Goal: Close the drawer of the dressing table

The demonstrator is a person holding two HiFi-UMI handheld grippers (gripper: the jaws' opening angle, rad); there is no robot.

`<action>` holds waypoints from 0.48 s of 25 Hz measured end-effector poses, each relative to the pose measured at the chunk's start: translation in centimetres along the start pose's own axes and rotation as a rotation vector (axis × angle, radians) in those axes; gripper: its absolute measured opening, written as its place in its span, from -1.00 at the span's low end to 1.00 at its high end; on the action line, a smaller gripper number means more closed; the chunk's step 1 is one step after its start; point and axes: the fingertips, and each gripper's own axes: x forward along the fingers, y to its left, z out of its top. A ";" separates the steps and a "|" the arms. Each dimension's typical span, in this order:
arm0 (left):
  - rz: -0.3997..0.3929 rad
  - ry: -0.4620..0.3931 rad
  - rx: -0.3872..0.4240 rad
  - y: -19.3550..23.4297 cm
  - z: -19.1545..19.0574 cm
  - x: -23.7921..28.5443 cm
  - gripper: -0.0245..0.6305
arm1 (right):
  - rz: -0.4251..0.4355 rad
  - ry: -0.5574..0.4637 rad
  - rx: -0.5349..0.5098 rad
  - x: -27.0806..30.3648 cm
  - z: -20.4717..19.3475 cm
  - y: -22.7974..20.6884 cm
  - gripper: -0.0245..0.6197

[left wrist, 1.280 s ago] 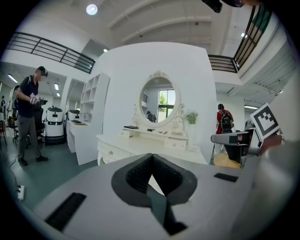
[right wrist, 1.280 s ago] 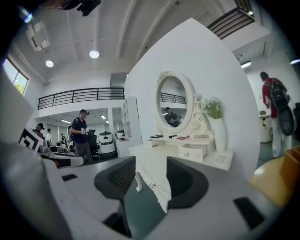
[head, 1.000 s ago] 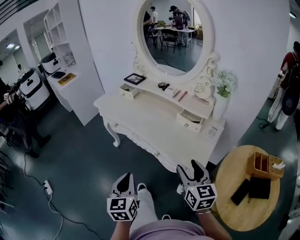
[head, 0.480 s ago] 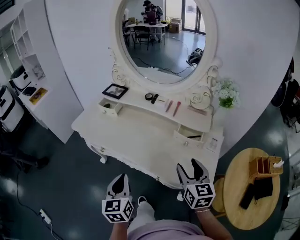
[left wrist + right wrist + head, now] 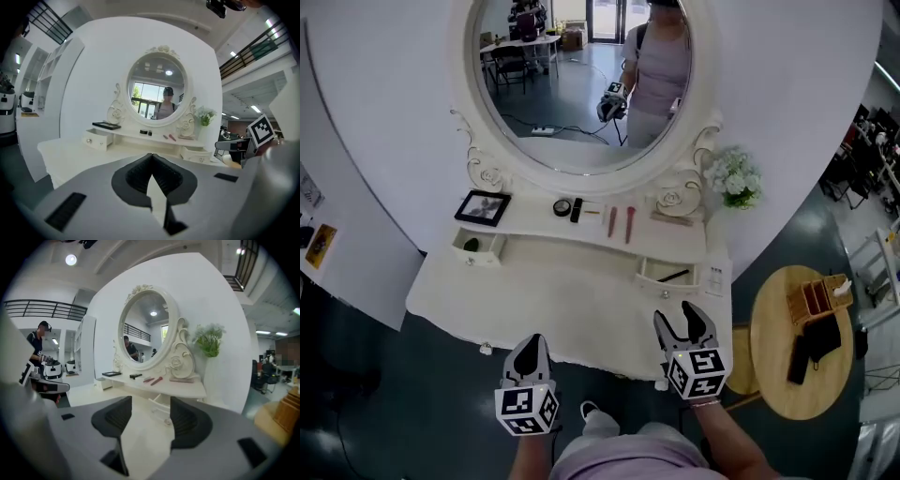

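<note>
Dressing table (image 5: 562,309), white, set against the wall under an oval mirror (image 5: 572,84). Two small drawers stand pulled out below its upper shelf. The left drawer (image 5: 476,247) sits under a framed picture (image 5: 483,207). The right drawer (image 5: 667,274) has a slim dark item inside (cannot tell what).

Left gripper (image 5: 531,345) is held over the table's front edge, jaws pressed together with nothing in them. Right gripper (image 5: 682,317) is also at the front edge, in line with the right drawer but well apart from it. Its jaws are spread and hold nothing (the drawer's knob shows through the gap in the right gripper view).

Shelf carries small cosmetics, with flowers (image 5: 733,176) at its right end. Round wooden table (image 5: 778,375) stands to the right.
</note>
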 end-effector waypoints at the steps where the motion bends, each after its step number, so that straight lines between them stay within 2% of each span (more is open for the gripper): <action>1: -0.018 0.002 0.004 0.1 0.2 0.8 -0.92 | -0.016 0.007 -0.001 0.3 -0.1 -0.2 -0.14; 7: -0.117 0.039 0.020 -0.2 0.3 4.3 -0.92 | -0.110 0.064 0.000 1.5 -1.3 -1.2 -0.19; 12: -0.156 0.065 0.027 -0.5 -0.1 6.6 -0.92 | -0.149 0.111 0.028 3.7 -3.0 -1.9 -0.26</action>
